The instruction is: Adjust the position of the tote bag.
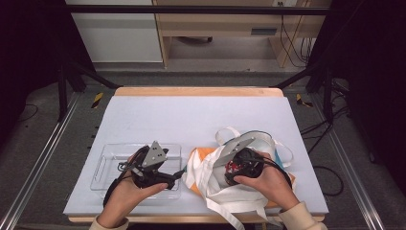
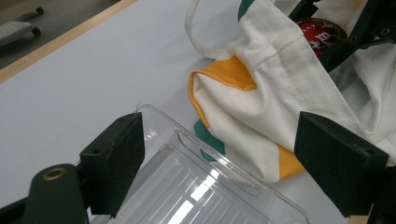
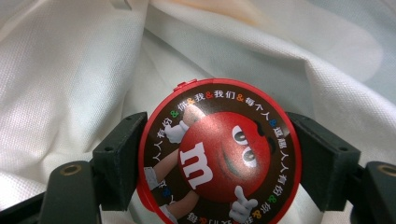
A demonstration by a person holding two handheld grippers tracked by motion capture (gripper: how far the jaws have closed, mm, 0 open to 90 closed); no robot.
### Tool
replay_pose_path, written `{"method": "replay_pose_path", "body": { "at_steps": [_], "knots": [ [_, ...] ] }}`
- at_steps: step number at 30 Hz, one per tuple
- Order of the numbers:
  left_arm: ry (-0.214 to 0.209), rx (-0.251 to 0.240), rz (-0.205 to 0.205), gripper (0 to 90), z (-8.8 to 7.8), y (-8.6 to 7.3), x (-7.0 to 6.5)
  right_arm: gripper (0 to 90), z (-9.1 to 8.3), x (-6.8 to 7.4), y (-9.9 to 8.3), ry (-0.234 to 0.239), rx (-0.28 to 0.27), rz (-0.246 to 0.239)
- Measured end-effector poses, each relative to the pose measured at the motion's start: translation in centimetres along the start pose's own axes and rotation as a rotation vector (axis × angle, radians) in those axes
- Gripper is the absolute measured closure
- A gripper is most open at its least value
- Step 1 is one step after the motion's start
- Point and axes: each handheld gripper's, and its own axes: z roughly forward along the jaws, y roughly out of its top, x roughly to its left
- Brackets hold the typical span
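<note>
A round red candy tin (image 3: 219, 158) with a cartoon candy face on its lid sits inside a white cloth tote bag (image 1: 215, 184) with orange and green patches. My right gripper (image 3: 218, 140) reaches into the bag's mouth, its pads pressed on the tin's two sides. From above, the right gripper (image 1: 239, 165) and the tin's red (image 1: 233, 166) lie in the bag's opening. My left gripper (image 2: 224, 135) is open with nothing between its jaws, hovering over the right end of a clear plastic tray (image 2: 201, 186), beside the bag (image 2: 280, 84). From above, the left gripper (image 1: 173, 175) points right.
The clear tray (image 1: 110, 163) lies at the front left of the pale table mat (image 1: 191, 120). The bag's straps (image 1: 282, 153) spread to the right and trail over the front edge. The far half of the mat is bare. A wooden table edge (image 1: 196, 91) runs along the back.
</note>
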Motion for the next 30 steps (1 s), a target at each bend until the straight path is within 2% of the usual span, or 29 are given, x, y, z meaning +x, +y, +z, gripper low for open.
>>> {"method": "replay_pose_path", "body": {
  "at_steps": [7,14,20,24,30],
  "knots": [
    [-0.003,0.0,0.002,16.4,-0.1,0.0,0.0,24.8,0.2,-0.1,0.0,0.014,0.002,0.004],
    [-0.007,0.014,0.016,16.1,0.0,0.0,0.0,25.7,0.3,-0.1,0.0,0.004,0.006,0.005],
    [0.0,0.003,0.002,16.1,-0.3,-0.1,0.3,26.0,0.1,0.1,0.1,0.006,0.015,0.005],
    [0.004,0.002,-0.005,16.1,-0.5,-0.2,0.7,26.0,-0.6,0.1,0.2,0.006,-0.003,0.01],
    [0.017,-0.008,-0.017,16.1,-1.0,-0.3,1.2,26.0,-2.2,0.3,0.8,-0.02,-0.033,0.004]
  ]
}}
